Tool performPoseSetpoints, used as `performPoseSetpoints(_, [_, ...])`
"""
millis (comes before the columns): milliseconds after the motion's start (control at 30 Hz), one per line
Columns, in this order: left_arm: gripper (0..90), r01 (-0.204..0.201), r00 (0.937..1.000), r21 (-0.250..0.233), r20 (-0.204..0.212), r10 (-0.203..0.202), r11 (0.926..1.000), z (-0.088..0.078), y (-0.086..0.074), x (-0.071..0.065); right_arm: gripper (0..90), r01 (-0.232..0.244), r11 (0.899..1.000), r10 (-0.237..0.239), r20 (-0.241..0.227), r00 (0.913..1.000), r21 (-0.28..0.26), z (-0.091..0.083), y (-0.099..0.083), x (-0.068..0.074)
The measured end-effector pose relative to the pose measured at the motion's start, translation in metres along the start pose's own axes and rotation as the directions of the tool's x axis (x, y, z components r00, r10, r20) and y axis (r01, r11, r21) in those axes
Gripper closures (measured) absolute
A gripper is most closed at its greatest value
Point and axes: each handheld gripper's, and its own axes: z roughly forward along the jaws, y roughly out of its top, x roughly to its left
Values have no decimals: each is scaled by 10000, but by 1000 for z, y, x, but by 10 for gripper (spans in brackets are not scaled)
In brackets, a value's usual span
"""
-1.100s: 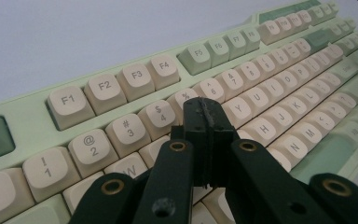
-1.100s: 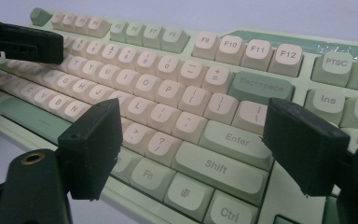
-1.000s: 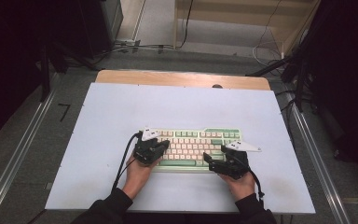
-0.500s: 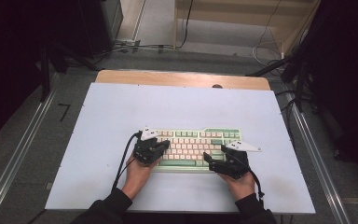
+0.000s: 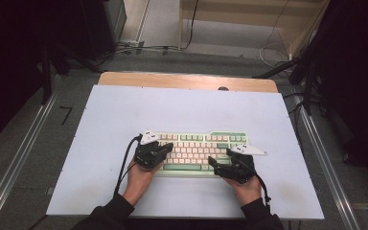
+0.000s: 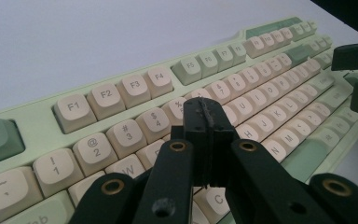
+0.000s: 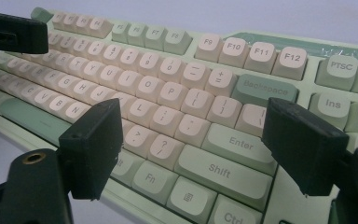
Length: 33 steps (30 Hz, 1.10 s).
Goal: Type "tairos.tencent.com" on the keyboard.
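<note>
Since half a second back nothing has shifted that I can make out: both my hands sit where they were, so I judge I am poised over the keys rather than mid-stroke, with the next press yet to come. My left gripper [image 5: 168,146] has its black jaws pressed flat together, forming one blunt tip that hovers over the letter rows near the number keys, good for poking a single key. My right gripper [image 5: 219,162] has its jaws spread wide with nothing between them, above the Enter and Shift end. My keyboard [image 5: 199,143] lies near the front middle of the pale blue tabletop [image 5: 182,110], a pale green plastic case with smooth, rounded cream keycaps and a few sage-green ones.
</note>
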Motion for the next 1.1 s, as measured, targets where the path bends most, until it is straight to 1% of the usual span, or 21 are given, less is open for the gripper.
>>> performPoseSetpoints(67, [900, -37, 10000, -12, -23, 37, 10000, -2, 0, 1, 188, 35, 10000, -36, -16, 10000, -26, 0, 0, 0])
performPoseSetpoints(200, [894, 38, 9999, -148, -99, -40, 9999, -4, -1, 3, 189, 57, 10000, -57, -32, 10000, -16, 1, 1, 1])
performPoseSetpoints(267, [821, 65, 9999, -213, -142, -68, 9998, -6, -1, 4, 189, 109, 9999, -109, -52, 9999, -25, 2, 2, 1])
performPoseSetpoints(400, [722, 127, 9995, -418, -295, -140, 9990, -12, -2, 7, 189, 145, 9999, -145, -95, 9998, -27, 4, 3, 3])
performPoseSetpoints(467, [633, 146, 9992, -414, -376, -161, 9990, -14, -4, 9, 189, 177, 9998, -177, -136, 9998, -12, 5, 3, 4])
performPoseSetpoints(500, [624, 219, 9989, -461, -396, -238, 9987, -15, -4, 10, 190, 206, 9998, -206, -147, 9997, -4, 5, 4, 5])
performPoseSetpoints(567, [582, 210, 9983, -488, -526, -235, 9986, -18, -6, 13, 190, 271, 9996, -271, -166, 9995, -15, 7, 5, 7])
performPoseSetpoints(600, [578, 271, 9980, -563, -552, -302, 9980, -19, -6, 14, 191, 317, 9995, -318, -200, 9993, -20, 8, 6, 8])
performPoseSetpoints(667, [538, 329, 9969, -626, -699, -373, 9975, -22, -8, 16, 191, 382, 9993, -382, -250, 9990, -31, 10, 7, 10])
performPoseSetpoints(733, [537, 441, 9958, -687, -772, -494, 9967, -25, -10, 19, 191, 430, 9991, -429, -313, 9986, 22, 11, 8, 13])
performPoseSetpoints(800, [541, 482, 9947, -717, -869, -544, 9963, -28, -12, 21, 191, 510, 9987, -509, -366, 9980, 31, 14, 9, 15])
performPoseSetpoints(867, [587, 603, 9940, -777, -866, -670, 9952, -31, -13, 22, 191, 560, 9984, -559, -462, 9974, 22, 15, 10, 17])
performPoseSetpoints(1000, [828, 600, 9961, -714, -601, -643, 9956, -34, -14, 24, 191, 705, 9975, -701, -553, 9960, 65, 19, 12, 20])
performPoseSetpoints(1067, [900, 575, 9969, -657, -495, -608, 9962, -35, -14, 23, 191, 730, 9973, -725, -555, 9958, 63, 19, 12, 21])
performPoseSetpoints(1100, [900, 566, 9970, -642, -482, -598, 9963, -34, -14, 23, 191, 745, 9972, -740, -563, 9957, 54, 19, 12, 21])
